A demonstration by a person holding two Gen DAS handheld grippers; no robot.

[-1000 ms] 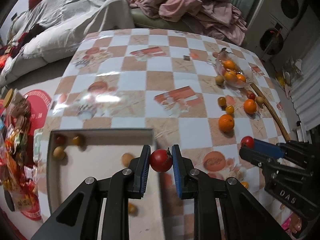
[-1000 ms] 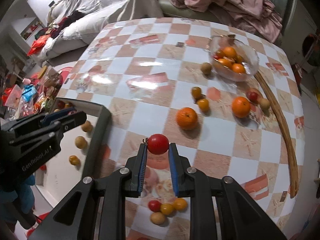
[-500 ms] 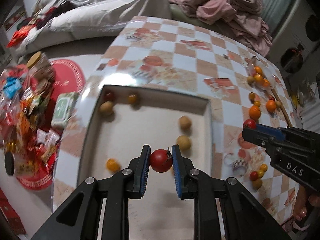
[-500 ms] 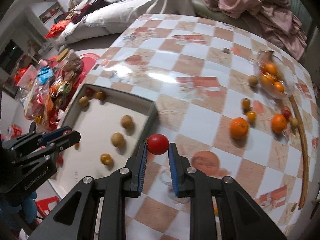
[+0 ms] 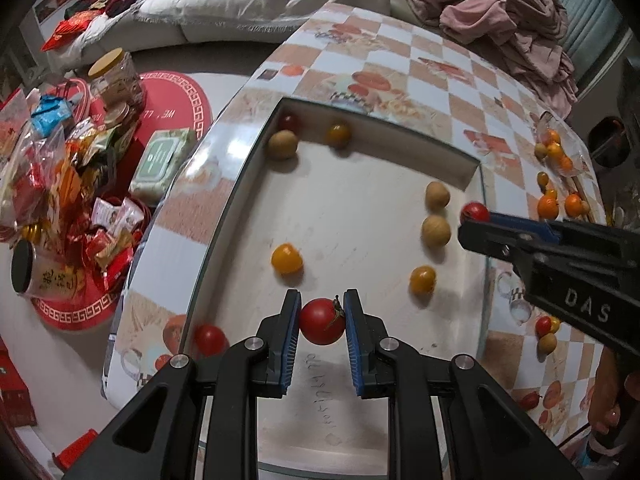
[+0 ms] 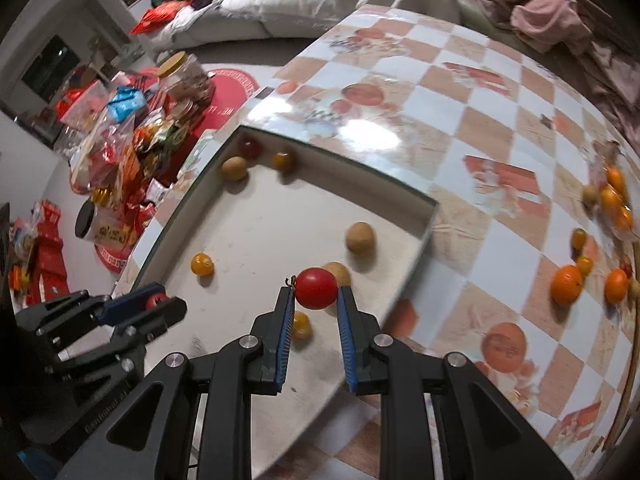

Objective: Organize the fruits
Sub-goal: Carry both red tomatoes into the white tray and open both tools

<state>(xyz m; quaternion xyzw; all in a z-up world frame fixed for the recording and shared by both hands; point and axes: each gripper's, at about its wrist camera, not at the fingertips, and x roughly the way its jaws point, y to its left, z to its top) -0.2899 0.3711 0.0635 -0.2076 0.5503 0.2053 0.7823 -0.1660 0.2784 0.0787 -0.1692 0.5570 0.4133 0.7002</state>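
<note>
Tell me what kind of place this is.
Most likely a home living room: a sofa draped in blankets, a heap of pink laundry, and a table with a checkered cloth beside snack packets on the floor.

Looks like somebody's living room at home, pretty lived-in. The table (image 5: 400,60) has one of those checkered plastic covers with fruit prints. Right behind the table there's a sofa (image 5: 248,12) under a pale throw, with a heap of pink clothes (image 5: 500,12) dumped at one end and red cushions (image 6: 160,14) at the other. On the floor to the left of the table sits a red round mat (image 5: 172,96) loaded with snack packets (image 5: 60,168), a big jar (image 5: 116,76) with a yellow lid and a pack of wipes (image 5: 162,160).
</note>
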